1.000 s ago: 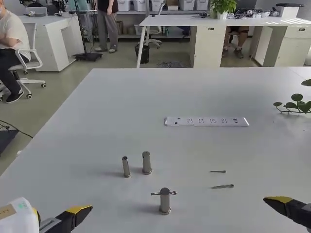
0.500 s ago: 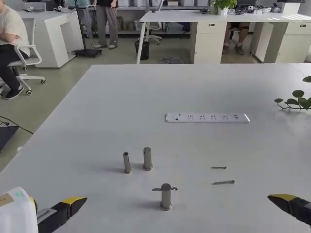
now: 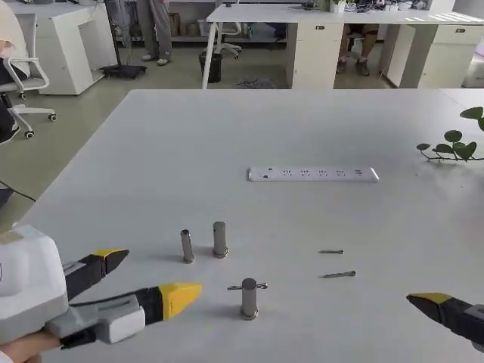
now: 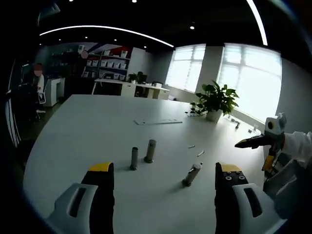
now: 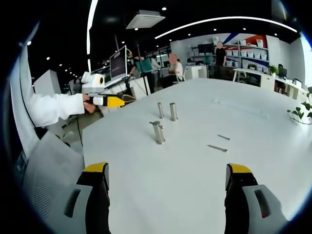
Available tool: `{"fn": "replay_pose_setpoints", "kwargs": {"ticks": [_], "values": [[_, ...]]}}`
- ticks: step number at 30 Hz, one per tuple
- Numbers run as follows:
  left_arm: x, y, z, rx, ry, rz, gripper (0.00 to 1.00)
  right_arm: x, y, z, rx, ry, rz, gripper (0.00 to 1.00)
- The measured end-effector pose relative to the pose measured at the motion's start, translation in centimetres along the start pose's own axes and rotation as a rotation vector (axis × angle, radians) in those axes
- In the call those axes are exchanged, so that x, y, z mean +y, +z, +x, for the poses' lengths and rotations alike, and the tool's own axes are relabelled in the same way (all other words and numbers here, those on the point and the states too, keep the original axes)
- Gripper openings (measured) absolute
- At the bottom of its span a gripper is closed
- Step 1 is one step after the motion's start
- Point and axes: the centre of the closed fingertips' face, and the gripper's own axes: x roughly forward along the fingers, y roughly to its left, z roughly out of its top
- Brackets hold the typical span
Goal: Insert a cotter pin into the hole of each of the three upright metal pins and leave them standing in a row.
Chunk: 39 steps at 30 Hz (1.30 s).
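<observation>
Since the prev. frames, L gripper (image 3: 155, 274) has advanced into the head view from lower left; both yellow-tipped jaws now show, tips closer to the front pin (image 3: 249, 297). L jaws: wide apart, nothing held. R gripper (image 5: 167, 168): jaws likewise wide apart, empty, well apart from all parts.

Front pin stands upright just ahead of the L tips, w/ an inserted cotter pin (image 3: 247, 286) crossing its top. Thin bare pin (image 3: 187, 246) and thick bare pin (image 3: 220, 239) stand upright side by side beyond it, ahead of L gripper. Near loose cotter pin (image 3: 338, 274) and far loose cotter pin (image 3: 330, 252) lie flat on the table (image 3: 227, 136) btwn the grippers, ahead of R gripper.
</observation>
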Motion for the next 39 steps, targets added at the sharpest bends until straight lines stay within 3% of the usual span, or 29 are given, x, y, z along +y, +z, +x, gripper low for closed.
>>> {"fn": "replay_pose_setpoints", "kwargs": {"ticks": [3, 11, 15, 17, 23, 30, 34, 39], "values": [[0.6, 0.1, 1.0, 0.002, 0.003, 0.005, 0.84, -0.1, -0.1, -0.2, 0.002, -0.006, 0.005, 0.97], [1.9, -1.0, 4.4, 0.078, 0.001, 0.071, 0.76, -0.3, -0.4, -0.3, 0.009, -0.02, 0.02, 0.97], [2.5, -1.3, 5.7, 0.085, 0.002, 0.059, 0.59, -0.3, -0.5, -0.4, 0.011, -0.023, 0.029, 0.96], [2.7, -1.4, 6.3, 0.086, 0.0, 0.051, 0.56, -0.3, -0.7, -0.4, 0.016, -0.023, 0.033, 0.96], [4.2, -1.9, 7.4, 0.092, 0.075, 0.054, 0.54, 0.1, -0.8, -0.4, 0.024, -0.024, 0.045, 0.96], [4.6, -2.1, 8.6, 0.087, 0.084, 0.058, 0.42, -0.3, -1.3, -0.6, 0.041, -0.026, 0.045, 0.95], [5.4, -2.6, 9.1, 0.101, 0.105, 0.064, 0.36, -0.3, -1.3, -0.6, 0.047, -0.021, 0.042, 0.94], [5.6, -3.1, 9.3, 0.125, 0.112, 0.094, 0.27, -0.2, -1.3, -0.4, 0.044, -0.023, 0.047, 0.94]]}}
